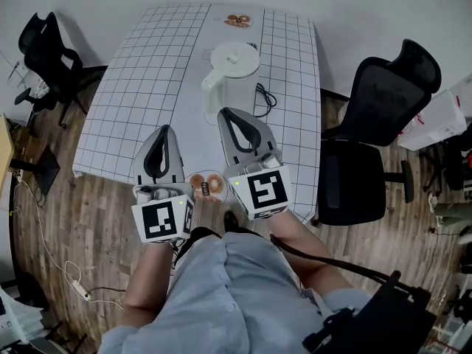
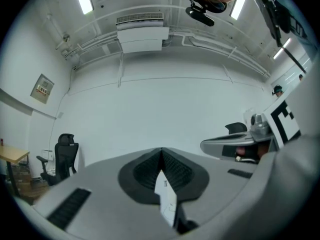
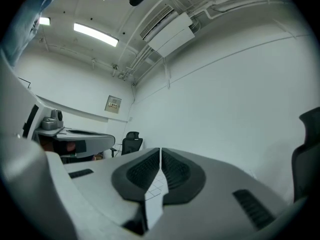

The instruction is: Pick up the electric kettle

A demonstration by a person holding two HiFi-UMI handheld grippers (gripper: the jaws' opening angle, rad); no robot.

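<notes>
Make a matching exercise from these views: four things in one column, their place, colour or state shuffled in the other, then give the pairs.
Things
1. kettle
2. cable
3. chair
4. left gripper

Place, colour or state
A. shut, nothing between the jaws
B. black, on the floor beside the table
C. white, mid-table
D. on the table, just right of the kettle

Pairs: 1-C, 2-D, 3-B, 4-A

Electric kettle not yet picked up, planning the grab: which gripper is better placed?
Right, likely. The right gripper points at the electric kettle, close ahead; the left gripper sits further back and aside. Both are shut.
</notes>
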